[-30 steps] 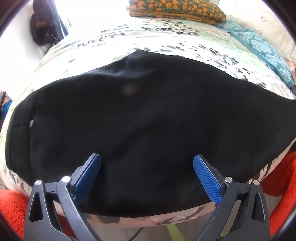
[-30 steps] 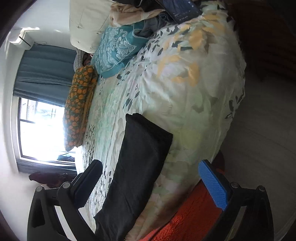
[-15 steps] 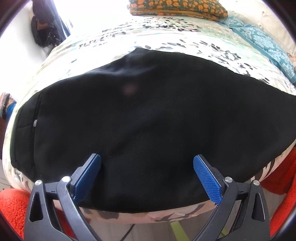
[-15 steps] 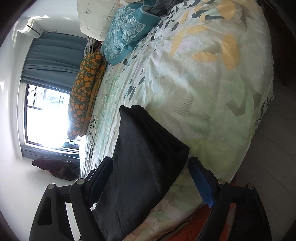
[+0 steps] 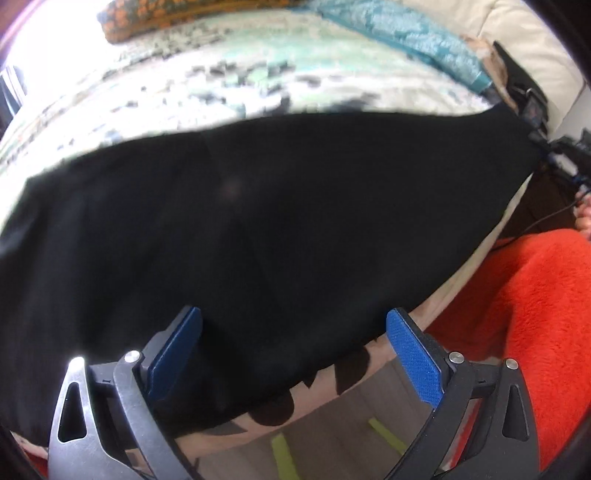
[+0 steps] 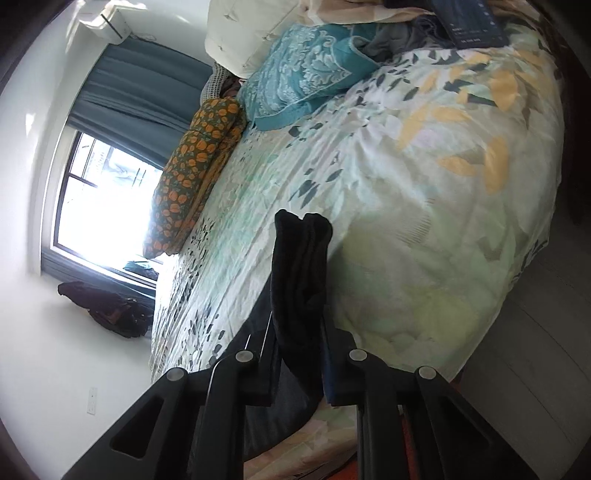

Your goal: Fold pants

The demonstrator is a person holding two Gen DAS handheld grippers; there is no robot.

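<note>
Black pants (image 5: 258,221): laid flat along the near edge of the bed (image 6: 424,192), spread across most of the left wrist view, the lower edge overhanging the patterned bedcover (image 5: 258,70). One end is seen gathered and lifted in the right wrist view (image 6: 301,280), standing up above the bedcover as a narrow bunched fold.

Left tongs (image 5: 295,350): held wide apart, nothing between them. The left blue pad (image 5: 177,350) lies over the dark cloth; the right blue pad (image 5: 413,358) sits just past the pants' lower edge, over the bed's side. Whether either pad touches the cloth cannot be told.

Right tongs (image 6: 299,365): drawn narrow and clamped on the bunched end of the pants, the cloth rising out from between the two fingers. At the far right of the left wrist view a dark device is seen at the tapered end of the pants (image 5: 532,147); it is too blurred to identify with certainty.

Bedcover: pale, printed with grey, green and yellow leaves.

Further items on the bed: an orange-patterned cushion (image 6: 195,166) towards the window (image 6: 99,195); a teal patterned pillow (image 6: 299,85) beside it; a cream pillow (image 6: 258,29) behind.

Orange fleece blanket (image 5: 535,314): at the lower right of the left wrist view, beside the bed.

Teal curtain (image 6: 144,85): hung beside the window.
</note>
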